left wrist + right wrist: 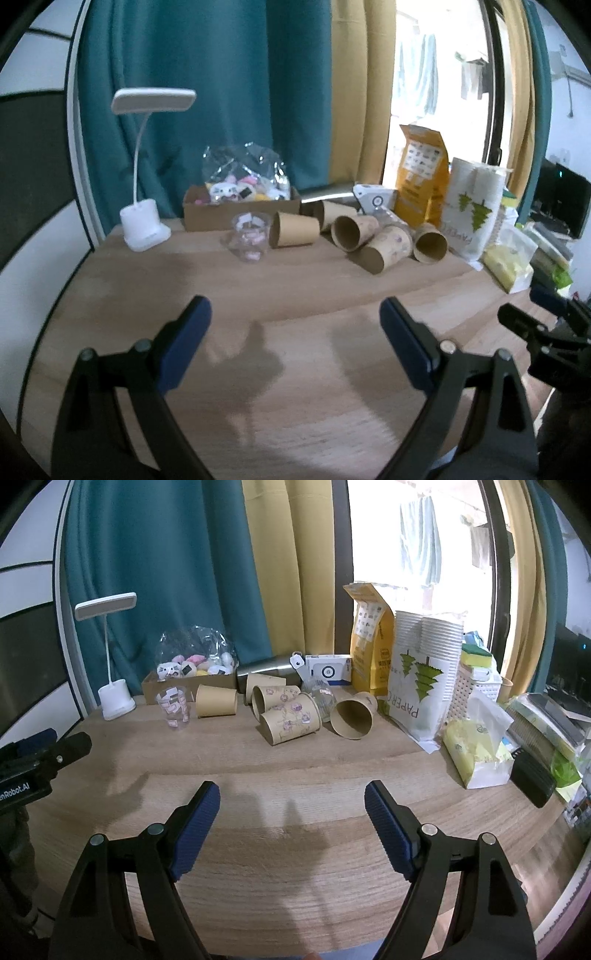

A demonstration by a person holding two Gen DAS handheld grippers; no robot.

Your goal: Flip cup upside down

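A clear plastic cup with pink stickers (248,236) (174,708) stands upright on the wooden table (295,369) (295,760), left of several brown paper cups lying on their sides (293,229) (290,718). My left gripper (295,325) is open and empty, well short of the cups. My right gripper (291,805) is open and empty, also well back from them. The left gripper's tips show at the left edge of the right wrist view (55,747), and the right gripper's at the right edge of the left wrist view (535,325).
A white desk lamp (142,225) (114,698) stands at the back left. A cardboard box of toys (240,206) (184,679), a steel flask (266,670), a yellow bag (421,177) (371,646), a paper-cup pack (471,206) (424,679) and tissues (476,753) line the back and right.
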